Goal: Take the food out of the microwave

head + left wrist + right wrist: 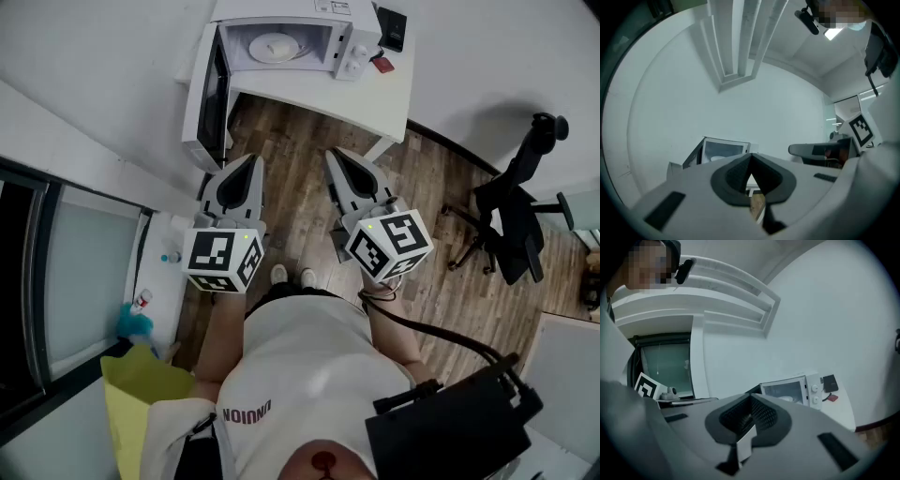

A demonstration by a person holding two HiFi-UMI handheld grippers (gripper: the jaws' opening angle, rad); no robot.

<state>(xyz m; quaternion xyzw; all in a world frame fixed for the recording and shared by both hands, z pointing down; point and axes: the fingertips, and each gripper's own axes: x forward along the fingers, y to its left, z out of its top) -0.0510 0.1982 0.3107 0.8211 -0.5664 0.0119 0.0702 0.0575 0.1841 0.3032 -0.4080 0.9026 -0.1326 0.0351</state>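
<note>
sitting inside the microwave (314, 21) on the white counter (375, 98) is the food (275, 46), pale on a round plate. the microwave door (211, 94) is swung wide open at its left side. both grippers hang well in front of the microwave, side by side, pointing at it. the left gripper (253, 161) has its jaws pressed together with nothing in them, and so does the right gripper (337, 158).

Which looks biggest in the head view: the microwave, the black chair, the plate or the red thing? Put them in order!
1. microwave, with its door open
2. black chair, not much smaller
3. plate
4. red thing, smallest
</note>
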